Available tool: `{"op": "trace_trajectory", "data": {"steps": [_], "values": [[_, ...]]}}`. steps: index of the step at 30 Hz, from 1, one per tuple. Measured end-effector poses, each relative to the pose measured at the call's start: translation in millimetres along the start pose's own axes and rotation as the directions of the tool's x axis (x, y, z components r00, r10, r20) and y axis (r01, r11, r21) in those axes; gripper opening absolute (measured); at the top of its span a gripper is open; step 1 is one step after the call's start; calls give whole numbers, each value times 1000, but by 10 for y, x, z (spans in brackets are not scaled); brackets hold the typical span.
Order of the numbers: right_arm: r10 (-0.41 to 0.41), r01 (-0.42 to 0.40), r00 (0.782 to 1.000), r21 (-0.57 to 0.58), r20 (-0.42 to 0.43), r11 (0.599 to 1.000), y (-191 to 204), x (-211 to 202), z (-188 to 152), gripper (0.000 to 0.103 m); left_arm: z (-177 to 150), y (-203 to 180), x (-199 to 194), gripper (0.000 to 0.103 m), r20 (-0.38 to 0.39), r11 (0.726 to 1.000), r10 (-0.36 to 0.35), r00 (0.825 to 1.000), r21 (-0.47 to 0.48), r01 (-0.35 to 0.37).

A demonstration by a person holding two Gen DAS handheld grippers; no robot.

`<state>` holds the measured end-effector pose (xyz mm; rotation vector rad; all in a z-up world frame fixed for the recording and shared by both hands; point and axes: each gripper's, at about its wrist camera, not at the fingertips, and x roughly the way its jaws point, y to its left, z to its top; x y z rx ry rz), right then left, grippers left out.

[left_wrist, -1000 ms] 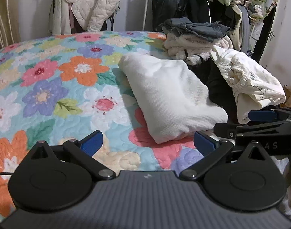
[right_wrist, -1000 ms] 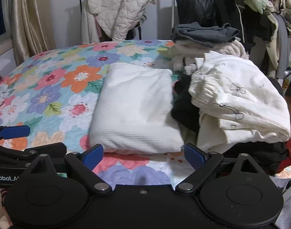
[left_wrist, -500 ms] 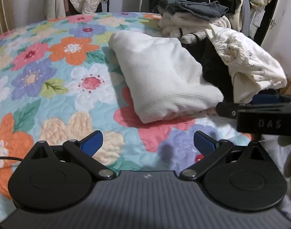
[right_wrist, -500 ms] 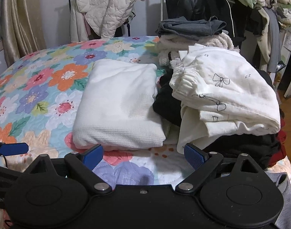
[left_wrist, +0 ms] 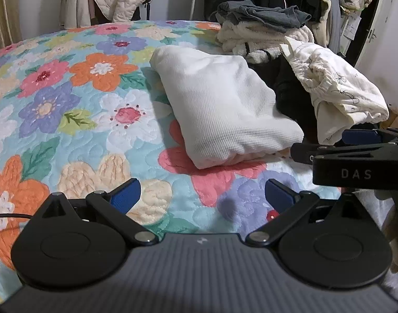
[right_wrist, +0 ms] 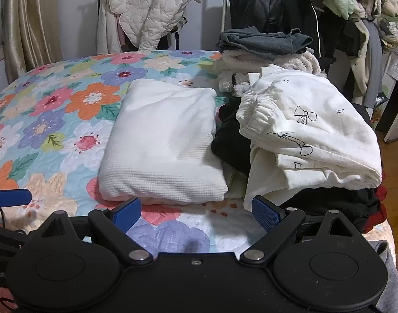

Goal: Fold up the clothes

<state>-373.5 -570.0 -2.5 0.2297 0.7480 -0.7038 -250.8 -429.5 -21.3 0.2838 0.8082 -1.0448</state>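
White waffle-knit garment (right_wrist: 162,146) lies folded on the floral quilt (left_wrist: 68,109), just beside the clothes pile (right_wrist: 311,135). Left gripper (left_wrist: 203,195) and right gripper (right_wrist: 196,210) hover wide, empty; a careless nudge could undo the fold.

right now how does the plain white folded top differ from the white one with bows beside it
The plain top lies flat on the quilt, neatly squared; the bow-print one sits higher on dark clothes, rumpled, with black drawings. Both are white and folded.
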Motion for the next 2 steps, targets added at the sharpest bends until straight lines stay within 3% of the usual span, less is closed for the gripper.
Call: {"op": "trace_trajectory", "data": {"steps": [2], "values": [[-4,4,1000,3,-6,1000,-11,11,-2,94,-3,-5,6,103,-9,1000,-1,1000,0,1]]}}
